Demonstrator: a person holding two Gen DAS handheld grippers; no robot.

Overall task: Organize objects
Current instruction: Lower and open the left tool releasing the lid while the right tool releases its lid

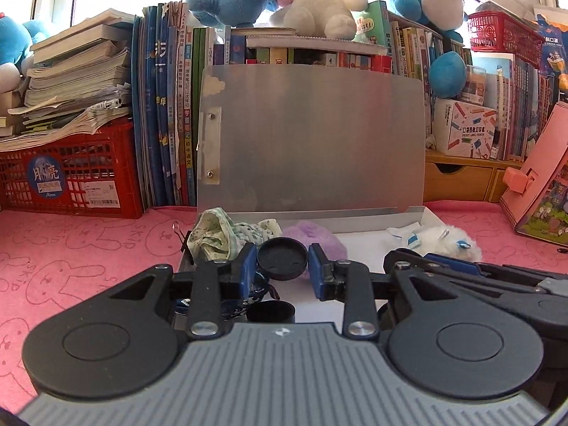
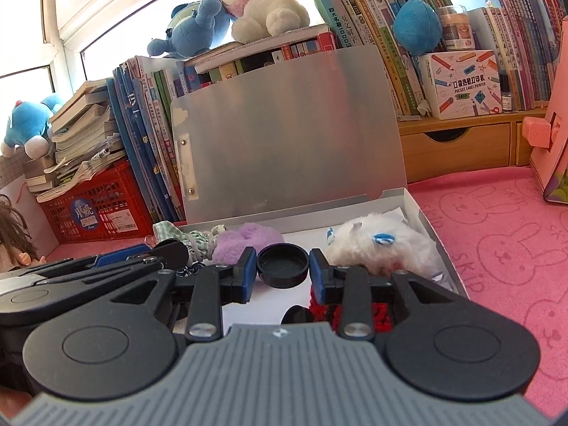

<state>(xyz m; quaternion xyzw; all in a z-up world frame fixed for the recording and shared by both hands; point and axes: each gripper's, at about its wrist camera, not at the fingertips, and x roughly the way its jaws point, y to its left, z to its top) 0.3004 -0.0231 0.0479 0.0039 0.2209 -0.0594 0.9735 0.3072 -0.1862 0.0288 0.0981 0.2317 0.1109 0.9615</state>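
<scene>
An open grey box [image 1: 415,211] with its lid [image 1: 312,135] raised stands on the pink mat. In it lie a green-white cloth [image 1: 216,236], a purple fluffy item [image 1: 319,238] and a white fluffy toy [image 1: 451,243]. My left gripper [image 1: 282,261] is shut on a black round cap [image 1: 282,259] above the box. My right gripper [image 2: 283,264] is shut on another black round cap [image 2: 283,264] above the box [image 2: 426,220], beside the white toy [image 2: 376,245] and purple item [image 2: 245,239]. A red knitted item [image 2: 380,310] lies under it.
A red crate [image 1: 71,174] with stacked papers stands at the left. Rows of books [image 1: 167,106] and plush toys [image 1: 312,3] stand behind the box. A wooden drawer shelf [image 2: 458,145] and a pink board [image 1: 532,177] stand at the right. A doll [image 2: 14,234] is at far left.
</scene>
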